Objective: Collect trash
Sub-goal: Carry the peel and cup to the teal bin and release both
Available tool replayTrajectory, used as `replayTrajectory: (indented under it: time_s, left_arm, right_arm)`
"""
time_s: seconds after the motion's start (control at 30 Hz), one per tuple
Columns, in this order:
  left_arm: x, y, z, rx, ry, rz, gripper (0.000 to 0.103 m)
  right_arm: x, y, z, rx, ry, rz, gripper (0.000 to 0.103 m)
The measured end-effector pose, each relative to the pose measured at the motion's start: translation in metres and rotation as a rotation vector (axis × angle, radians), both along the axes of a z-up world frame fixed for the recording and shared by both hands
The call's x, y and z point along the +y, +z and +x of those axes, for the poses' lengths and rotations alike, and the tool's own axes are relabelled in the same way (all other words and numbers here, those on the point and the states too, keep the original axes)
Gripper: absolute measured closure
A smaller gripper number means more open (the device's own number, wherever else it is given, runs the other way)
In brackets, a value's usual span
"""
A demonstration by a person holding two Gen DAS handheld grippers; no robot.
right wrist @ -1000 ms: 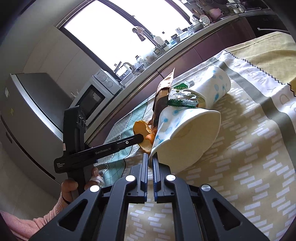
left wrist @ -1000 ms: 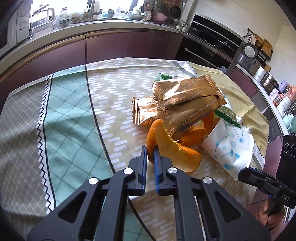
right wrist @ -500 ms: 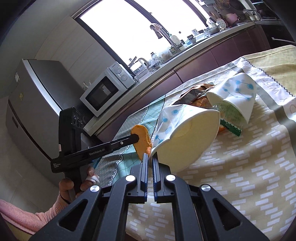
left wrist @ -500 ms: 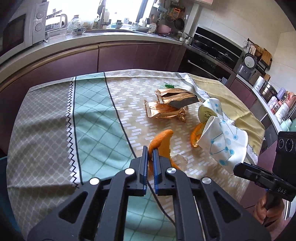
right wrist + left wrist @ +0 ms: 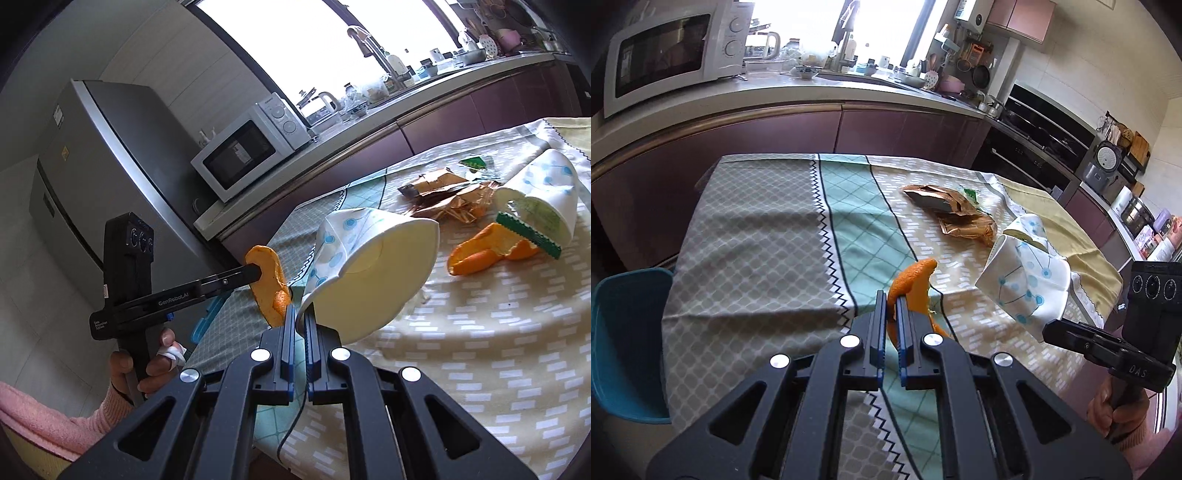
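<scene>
Both my tongs have come up and back from the trash pile over the last second, each with a piece in its grip. My left tongs [image 5: 892, 308] are pinching a curl of orange peel [image 5: 916, 284], which lay against the gold wrappers a second ago and now hangs clear above the tabletop [image 5: 757, 229], over the green band of the cloth. My right tongs [image 5: 300, 317] are pressed tight on the rim of a crushed paper cup [image 5: 373, 269], lifted off the cloth with its mouth toward the camera. Left behind on the tabletop, well apart from my tongs, are the gold wrappers [image 5: 955, 210], a second paper cup [image 5: 539, 195] on its side with a green wrapper [image 5: 528, 234] at its mouth, and another piece of peel [image 5: 480, 254] just beside it. A teal bin [image 5: 628, 339] shows at the tabletop's near-left edge; I judge that is where both pieces go next, so two items are secured and several more trips remain.
</scene>
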State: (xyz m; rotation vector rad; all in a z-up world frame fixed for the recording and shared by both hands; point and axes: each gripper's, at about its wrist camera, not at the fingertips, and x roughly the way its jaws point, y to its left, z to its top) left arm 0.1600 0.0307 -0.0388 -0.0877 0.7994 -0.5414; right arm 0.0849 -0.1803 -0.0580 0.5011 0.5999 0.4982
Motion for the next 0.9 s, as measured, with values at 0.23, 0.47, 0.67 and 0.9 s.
replayTrajectory:
  time_s: [0.23, 0.47, 0.67, 0.9]
  left_arm:
    - [0.051, 0.013, -0.020, -0.043, 0.090, 0.008, 0.097]
    - [0.114, 0.027, -0.037, -0.086, 0.220, 0.021, 0.097]
    - [0.175, 0.030, -0.045, -0.092, 0.352, 0.031, 0.097]
    - [0.233, 0.018, -0.041, -0.066, 0.475, 0.045, 0.097]
  right_arm:
    - [0.043, 0.010, 0.015, -0.012, 0.120, -0.045, 0.099]
    - [0.095, 0.022, 0.035, -0.030, 0.260, -0.085, 0.099]
    - [0.141, 0.030, 0.054, -0.037, 0.379, -0.109, 0.099]
    - [0.195, 0.035, 0.077, -0.025, 0.487, -0.141, 0.099]
